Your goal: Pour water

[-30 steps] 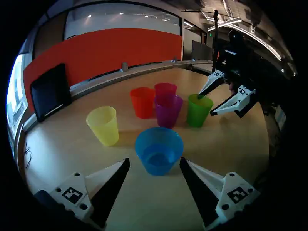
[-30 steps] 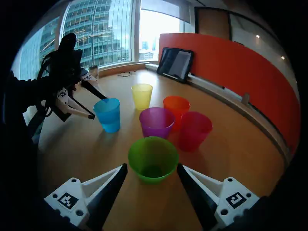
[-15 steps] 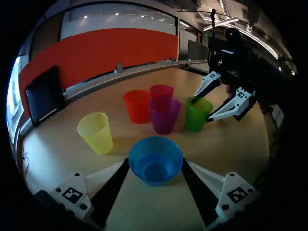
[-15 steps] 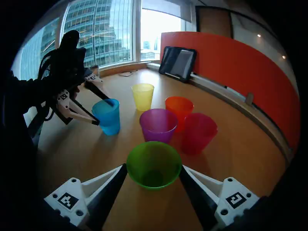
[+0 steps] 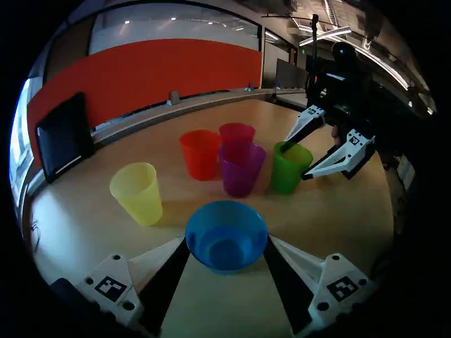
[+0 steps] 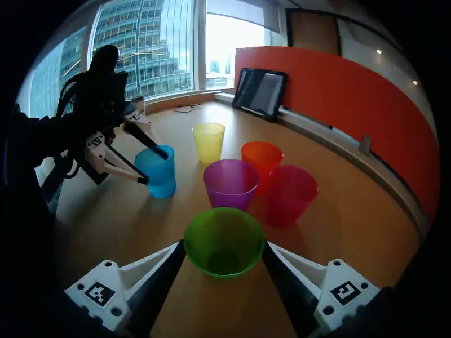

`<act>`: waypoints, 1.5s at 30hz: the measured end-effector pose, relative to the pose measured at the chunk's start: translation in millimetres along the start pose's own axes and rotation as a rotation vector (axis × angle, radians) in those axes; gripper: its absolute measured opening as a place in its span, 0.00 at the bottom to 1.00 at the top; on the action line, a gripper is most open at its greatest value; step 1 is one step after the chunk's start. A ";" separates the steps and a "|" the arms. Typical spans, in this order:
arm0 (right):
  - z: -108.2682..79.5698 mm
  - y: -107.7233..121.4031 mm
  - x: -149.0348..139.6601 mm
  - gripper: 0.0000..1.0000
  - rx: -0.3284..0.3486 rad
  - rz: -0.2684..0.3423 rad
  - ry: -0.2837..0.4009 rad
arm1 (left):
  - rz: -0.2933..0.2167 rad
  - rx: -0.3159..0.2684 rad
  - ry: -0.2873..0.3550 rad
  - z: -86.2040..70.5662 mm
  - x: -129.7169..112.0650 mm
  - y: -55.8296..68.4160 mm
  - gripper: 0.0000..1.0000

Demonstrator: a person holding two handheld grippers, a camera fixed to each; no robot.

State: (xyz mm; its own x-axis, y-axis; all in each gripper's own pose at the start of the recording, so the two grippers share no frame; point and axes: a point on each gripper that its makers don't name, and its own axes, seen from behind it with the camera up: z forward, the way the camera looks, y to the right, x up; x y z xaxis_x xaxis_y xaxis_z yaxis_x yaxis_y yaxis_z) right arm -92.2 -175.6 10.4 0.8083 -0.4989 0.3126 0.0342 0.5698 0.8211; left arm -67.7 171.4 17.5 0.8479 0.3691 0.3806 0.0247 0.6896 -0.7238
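Currently, item one: your left gripper (image 5: 225, 241), jaws wide, straddling the blue cup (image 5: 226, 232) (a little water seems to sit in its bottom). Item two: your right gripper (image 6: 224, 243), likewise wide around the green cup (image 6: 224, 234), which looks empty. Both cups stand upright on the table (image 5: 344, 219). Close evenly on each wall, squeeze lightly so the thin plastic does not buckle, and lift straight before you tilt.
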 end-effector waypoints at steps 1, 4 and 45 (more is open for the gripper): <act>0.2 -0.3 0.0 1.00 0.001 0.000 0.000 | 0.000 0.000 0.000 0.0 0.0 -0.1 0.87; 0.9 -0.4 0.2 1.00 0.000 -0.002 0.001 | -0.002 0.001 0.001 -0.2 0.4 -0.3 0.87; -78.6 -14.1 124.1 0.92 -0.083 -0.009 0.352 | 0.000 0.129 0.348 -92.4 113.9 -7.7 0.87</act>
State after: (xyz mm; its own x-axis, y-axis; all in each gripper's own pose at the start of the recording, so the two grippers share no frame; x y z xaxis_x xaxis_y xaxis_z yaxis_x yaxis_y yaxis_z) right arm 53.8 -194.2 0.1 0.9601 -0.2570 0.1102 0.0781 0.6250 0.7767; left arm 77.6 150.5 13.2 0.9778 0.1507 0.1457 -0.0237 0.7703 -0.6373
